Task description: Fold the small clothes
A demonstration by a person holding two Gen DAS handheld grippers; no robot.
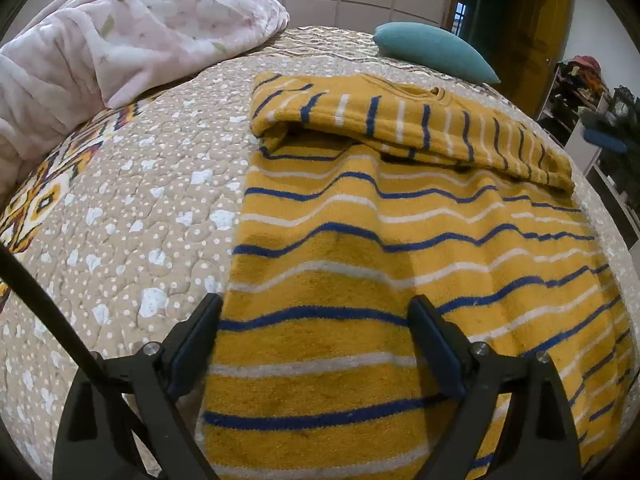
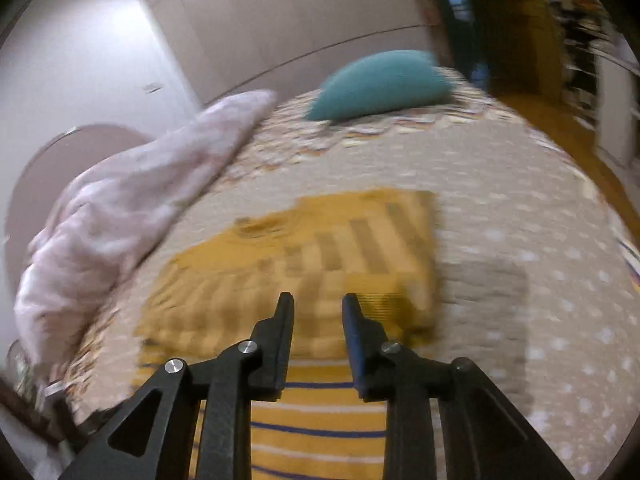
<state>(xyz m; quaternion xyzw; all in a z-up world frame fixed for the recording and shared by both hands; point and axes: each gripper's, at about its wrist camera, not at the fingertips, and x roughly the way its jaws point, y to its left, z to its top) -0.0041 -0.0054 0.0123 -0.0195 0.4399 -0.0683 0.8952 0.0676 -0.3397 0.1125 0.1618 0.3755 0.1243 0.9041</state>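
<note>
A mustard-yellow sweater [image 1: 400, 240] with blue and white stripes lies flat on the quilted bedspread [image 1: 140, 200]. Its far part is folded over into a band [image 1: 400, 124] across the top. My left gripper [image 1: 316, 308] is wide open just above the sweater's near left edge, with one finger over the quilt and the other over the fabric. In the blurred right wrist view, my right gripper [image 2: 319, 304] hovers above the sweater [image 2: 320, 248] near its right side. Its fingers stand a narrow gap apart, and nothing is between them.
A crumpled pink floral blanket [image 1: 120, 40] lies at the left of the bed, and a teal pillow [image 1: 432, 50] at the far end. Past the bed's right edge stand a dark doorway [image 1: 500, 20] and cluttered shelves [image 1: 580, 80]. Bare quilt [image 2: 520, 220] lies right of the sweater.
</note>
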